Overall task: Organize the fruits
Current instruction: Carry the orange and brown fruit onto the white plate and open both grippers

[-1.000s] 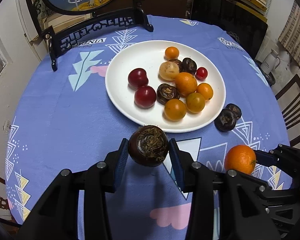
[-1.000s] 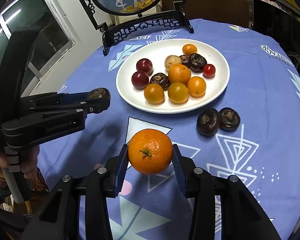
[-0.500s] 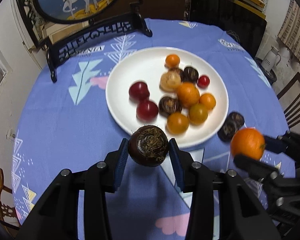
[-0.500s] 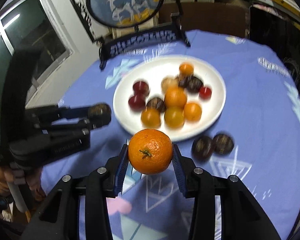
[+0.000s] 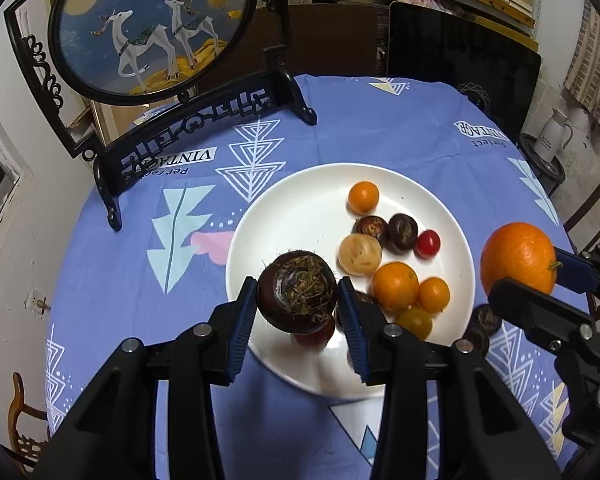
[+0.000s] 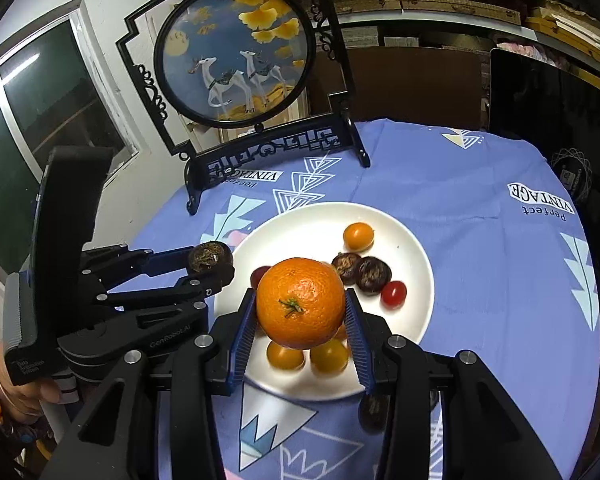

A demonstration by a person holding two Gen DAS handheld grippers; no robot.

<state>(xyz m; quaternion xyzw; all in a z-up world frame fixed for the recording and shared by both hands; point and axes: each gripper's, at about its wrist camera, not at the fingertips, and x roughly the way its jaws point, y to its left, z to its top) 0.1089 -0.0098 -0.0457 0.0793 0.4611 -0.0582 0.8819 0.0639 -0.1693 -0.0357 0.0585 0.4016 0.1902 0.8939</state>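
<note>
Blue patterned tablecloth point(image 5: 360, 128), white plate point(image 5: 300, 200), framed deer screen point(image 5: 148, 28)

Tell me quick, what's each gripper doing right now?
Left gripper: shut on the dark brown round water chestnut.
Right gripper: shut on the big round orange.

The left gripper point(image 5: 298, 304) is clamped on a dark round fruit point(image 5: 297, 291) above the plate's point(image 5: 300, 208) near-left rim. The right gripper point(image 6: 300, 318) (beside it, level) pinches an orange point(image 6: 300, 303) over the plate's near edge.
</note>
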